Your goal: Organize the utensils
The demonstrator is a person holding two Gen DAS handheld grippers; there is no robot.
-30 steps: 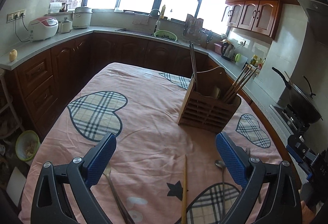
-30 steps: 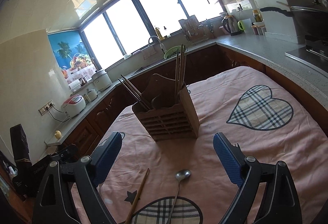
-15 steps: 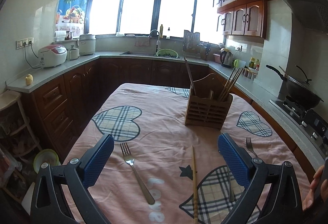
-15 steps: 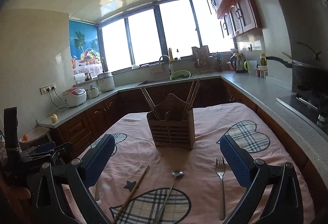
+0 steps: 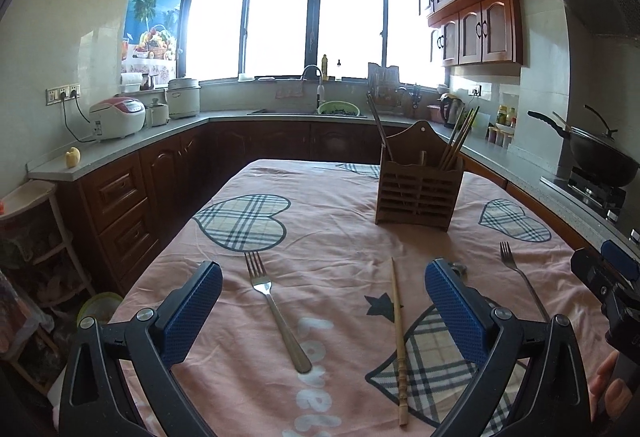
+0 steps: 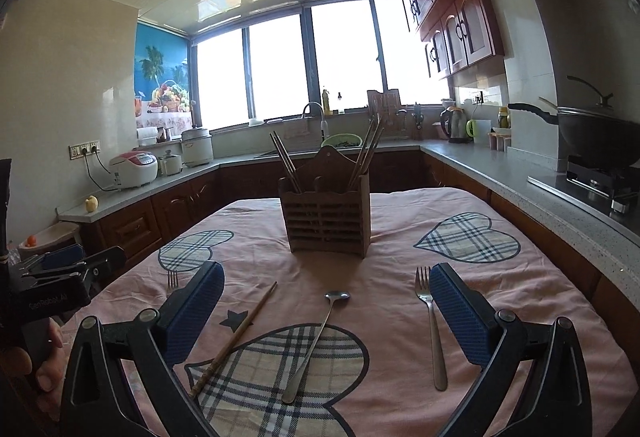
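Note:
A slatted wooden utensil holder stands upright on the pink tablecloth with several chopsticks in it. Nearer to me lie a fork on the left, one wooden chopstick, a spoon and a second fork. My left gripper hovers open above the left fork and the chopstick, holding nothing. My right gripper stands wide open over the spoon, its right finger beside the second fork, and it is empty too.
The table with plaid heart patches is ringed by dark cabinets and a grey counter. On the right sit a wok on a stove, on the left a rice cooker. A hand holds each gripper at the frame edges.
Both grippers have drawn back from the holder and levelled out. The holder looks smaller, and both forks, the spoon and the whole chopstick have come into view. The right jaws widened slightly.

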